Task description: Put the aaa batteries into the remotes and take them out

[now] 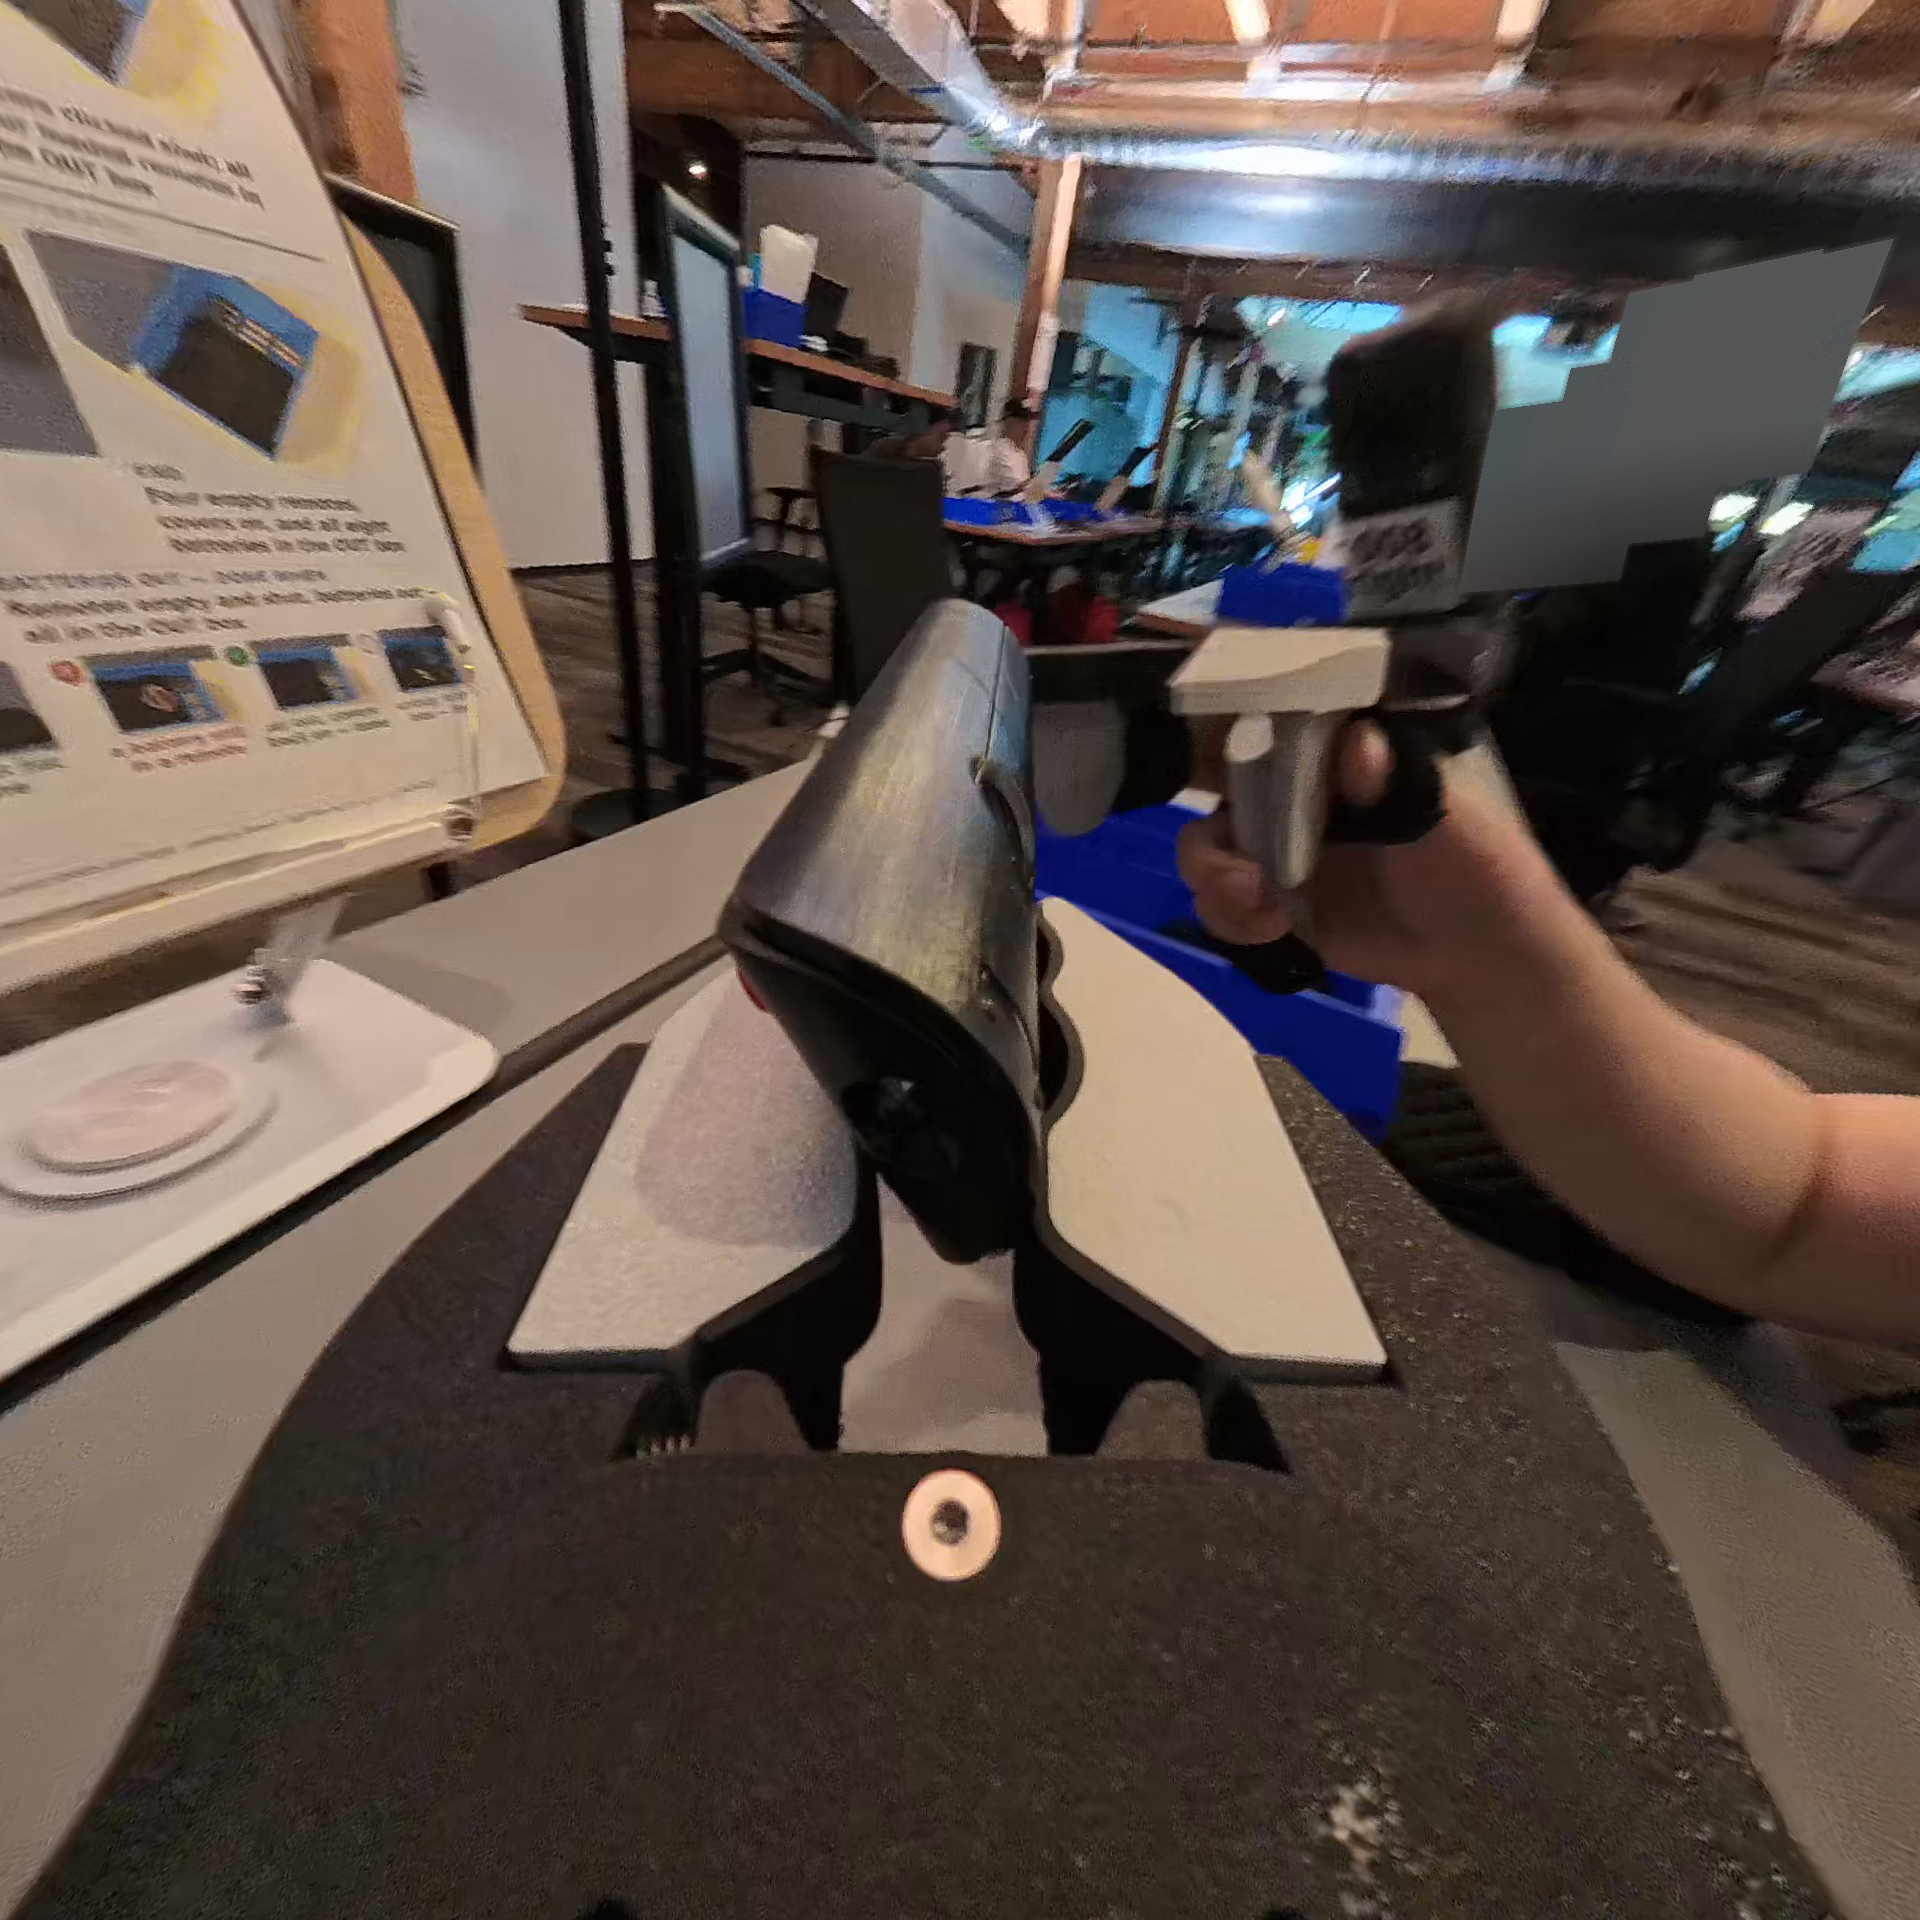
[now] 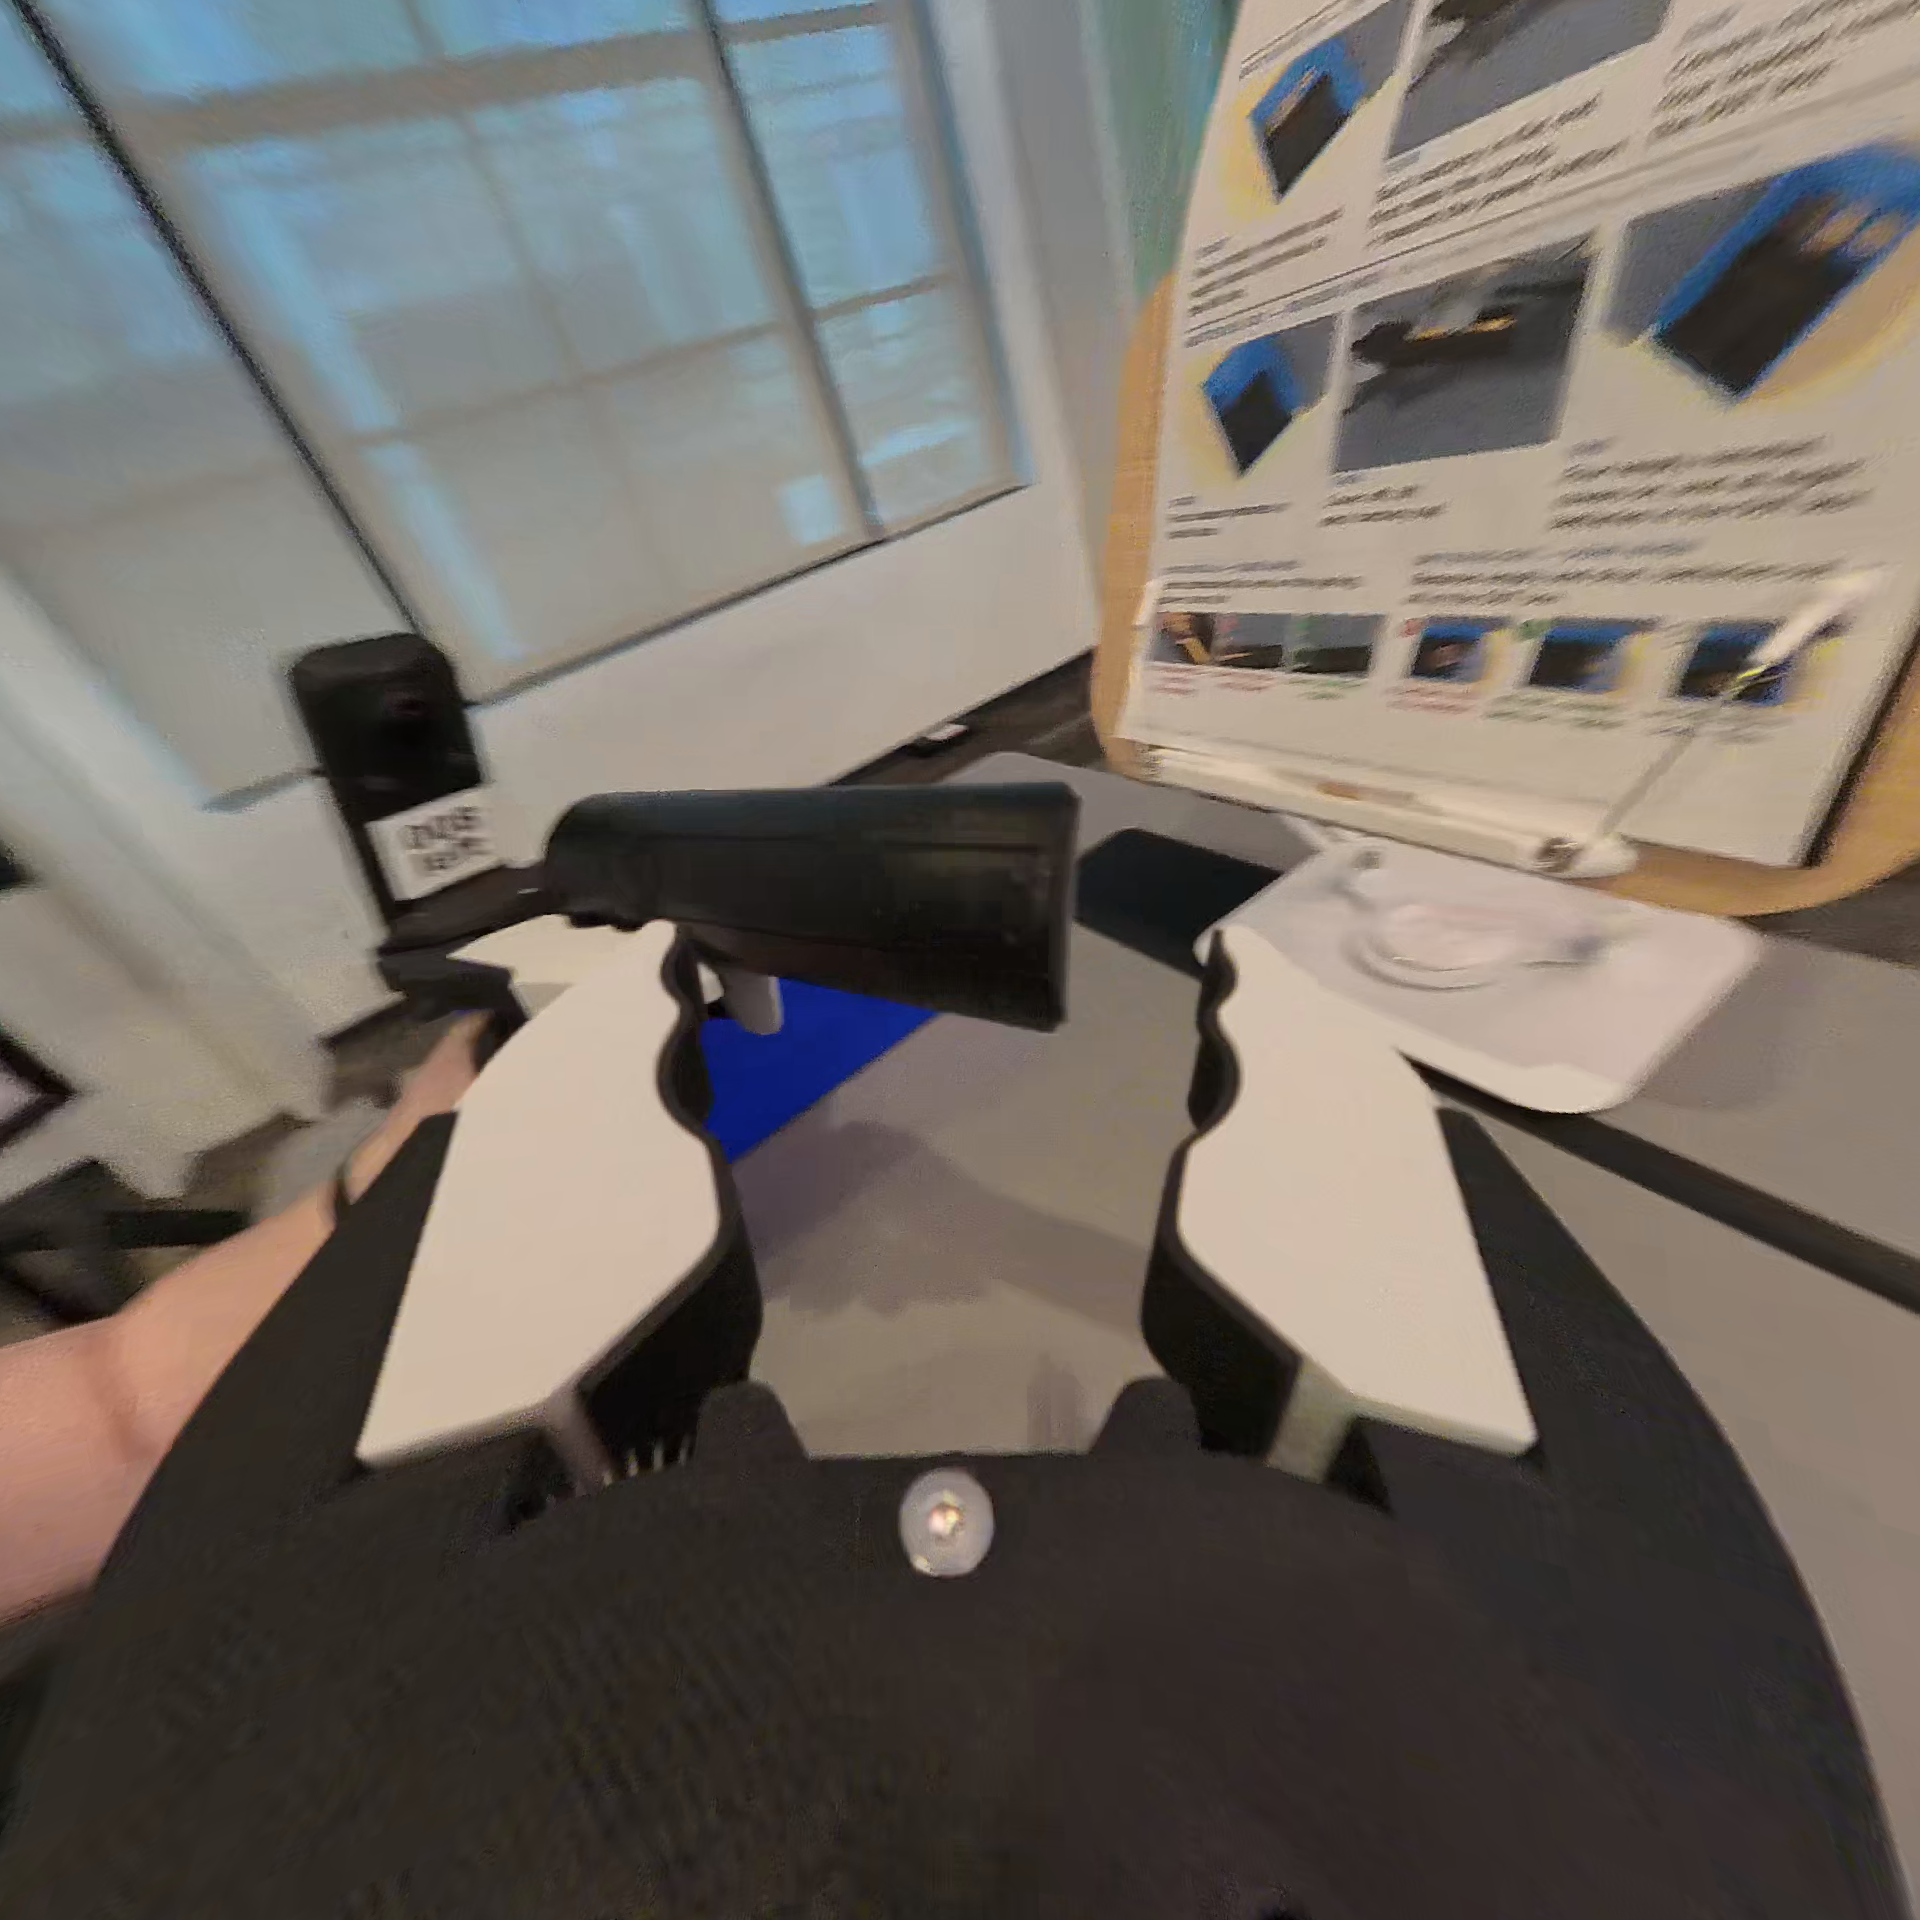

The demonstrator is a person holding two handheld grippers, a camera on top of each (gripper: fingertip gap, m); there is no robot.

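My left gripper is shut on a black remote and holds it tilted up above the grey table, back side toward the camera. In the right wrist view the same remote lies level in the air, gripped at its left end. My right gripper is open and empty, its white fingers spread wide just short of the remote's free end. It also shows in the left wrist view, held by a hand to the right of the remote. No batteries are in view.
A blue bin stands on the table behind the remote and shows below it in the right wrist view. An instruction sheet on a white-based stand is at the left; it shows at the right.
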